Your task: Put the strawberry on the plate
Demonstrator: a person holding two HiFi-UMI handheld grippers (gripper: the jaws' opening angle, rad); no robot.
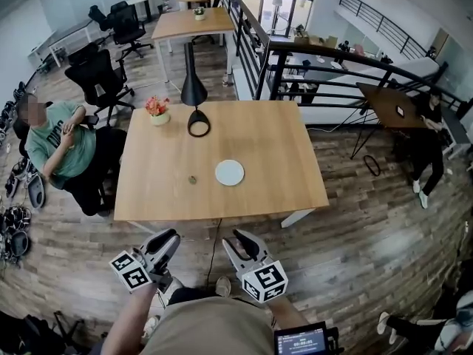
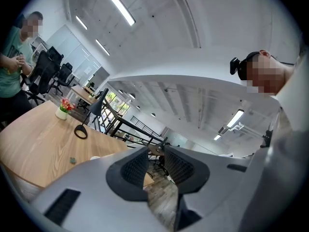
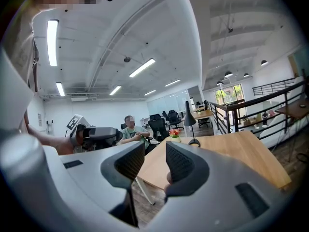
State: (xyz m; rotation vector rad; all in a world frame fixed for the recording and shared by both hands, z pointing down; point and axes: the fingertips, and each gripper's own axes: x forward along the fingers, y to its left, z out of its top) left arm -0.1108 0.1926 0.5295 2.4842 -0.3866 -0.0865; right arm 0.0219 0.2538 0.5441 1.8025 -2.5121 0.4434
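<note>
A white round plate (image 1: 229, 172) lies near the middle of the wooden table (image 1: 281, 146). Just left of it rests a small dark thing (image 1: 192, 179), the strawberry as far as I can tell; it also shows as a speck (image 2: 72, 160) in the left gripper view. Both grippers hang well short of the table's front edge, close to the person's body. My left gripper (image 1: 168, 237) (image 2: 155, 153) has a narrow gap between its jaws and holds nothing. My right gripper (image 1: 242, 237) (image 3: 155, 151) is likewise slightly open and empty.
A black desk lamp (image 1: 196, 98) and a flower pot (image 1: 157, 111) stand at the table's far left. A seated person in a green shirt (image 1: 63, 146) is left of the table. Office chairs (image 1: 100, 76), another table (image 1: 185, 24) and a stair railing (image 1: 332, 58) lie beyond.
</note>
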